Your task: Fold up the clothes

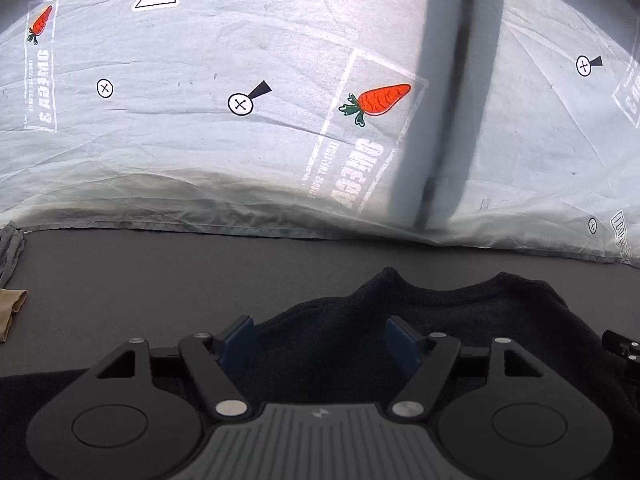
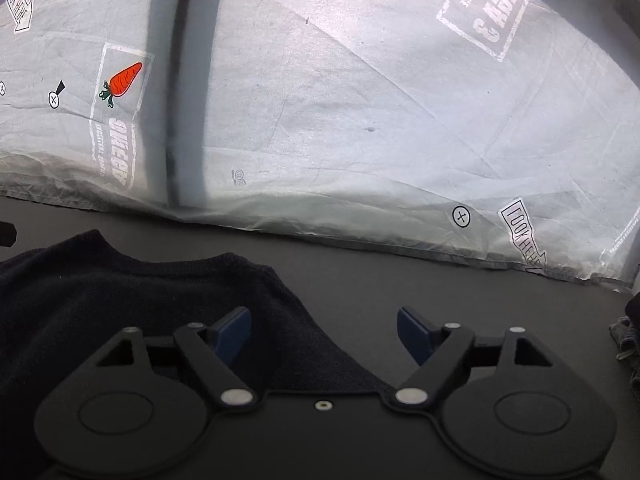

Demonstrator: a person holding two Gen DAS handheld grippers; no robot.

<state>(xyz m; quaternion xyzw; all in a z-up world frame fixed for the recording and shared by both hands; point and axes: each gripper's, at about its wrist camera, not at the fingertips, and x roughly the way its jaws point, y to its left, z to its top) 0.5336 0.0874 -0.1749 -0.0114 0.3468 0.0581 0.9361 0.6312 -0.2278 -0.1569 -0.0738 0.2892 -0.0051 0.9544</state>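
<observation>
Two grippers are in view, each seen from its own wrist camera, and both have their blue-padded fingers spread apart with nothing held between them. The left gripper point(image 1: 320, 338) hovers low at the bottom centre of its frame, directly over a dark navy knit garment point(image 1: 460, 320) that lies on the dark grey worktop point(image 1: 160, 272). Its neckline dips between two raised points toward the back of the worktop. The right gripper point(image 2: 324, 332) sits at the bottom centre of its frame, at the garment's point(image 2: 120, 300) right edge: the left finger is over the fabric, the right finger over bare worktop point(image 2: 440, 280).

Behind the worktop hangs a wrinkled white printed sheet point(image 1: 200, 160) bearing carrot graphics point(image 1: 378, 102), crossed-circle marks and a "LOOK HERE" arrow point(image 2: 524, 236). A dark vertical band crosses the sheet in both views. At the left edge of the left view lie a grey cloth point(image 1: 10, 252) and a tan cloth point(image 1: 10, 310). At the right edge of the right view a bundle of fabric point(image 2: 628, 336) is partly visible.
</observation>
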